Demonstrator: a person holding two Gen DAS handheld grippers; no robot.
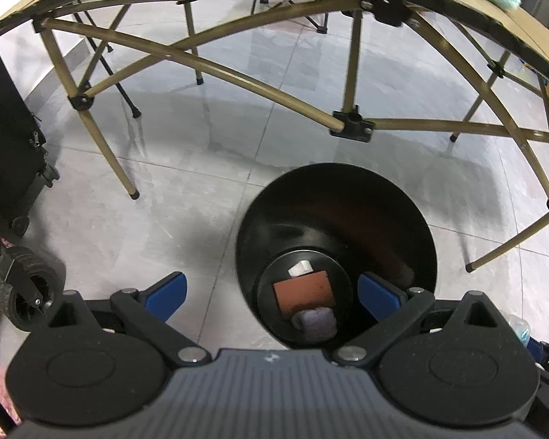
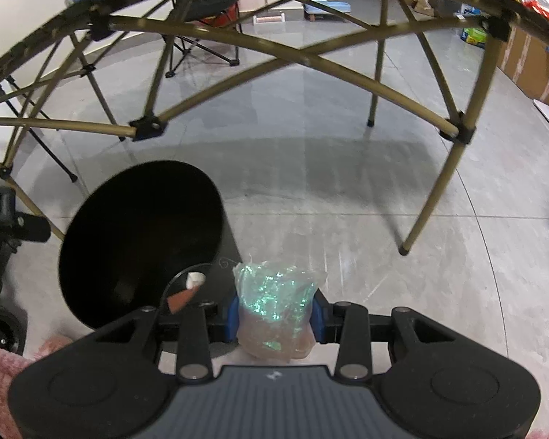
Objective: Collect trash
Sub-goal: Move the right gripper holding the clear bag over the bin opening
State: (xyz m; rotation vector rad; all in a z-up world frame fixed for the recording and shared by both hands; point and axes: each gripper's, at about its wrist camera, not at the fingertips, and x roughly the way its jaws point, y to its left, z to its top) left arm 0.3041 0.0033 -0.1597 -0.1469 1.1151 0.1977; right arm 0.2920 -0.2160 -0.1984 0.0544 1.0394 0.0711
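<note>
The crumpled plastic wrapper [image 2: 276, 311] sits squeezed between the blue pads [image 2: 233, 316] of the right gripper [image 2: 275, 320], which is clamped on it from both sides, and it hangs above the grey tiled floor [image 2: 347, 197] just to the right of the black trash bin [image 2: 139, 234]; the wrapper's left edge is near the bin's rim but outside the opening. The left gripper [image 1: 271, 294] has its pads [image 1: 166, 291] spread wide with nothing between them, and is held over the trash bin [image 1: 336, 219], looking straight down into it, with one pad over the floor and the other over the bin's mouth. Both grippers tilt downward toward the floor, in front of the folding counter [image 2: 238, 42], whose tan crossed legs arch across the top of each view. The wrapper is translucent, pinkish at its base, with glittering green flecks across its crinkled upper part. At the bottom of the bin lie a reddish-brown square piece [image 1: 302, 291], a small white scrap [image 1: 301, 267] and a pale purple lump [image 1: 316, 323]. A black wheeled case [image 1: 7, 139] stands at the left.
</note>
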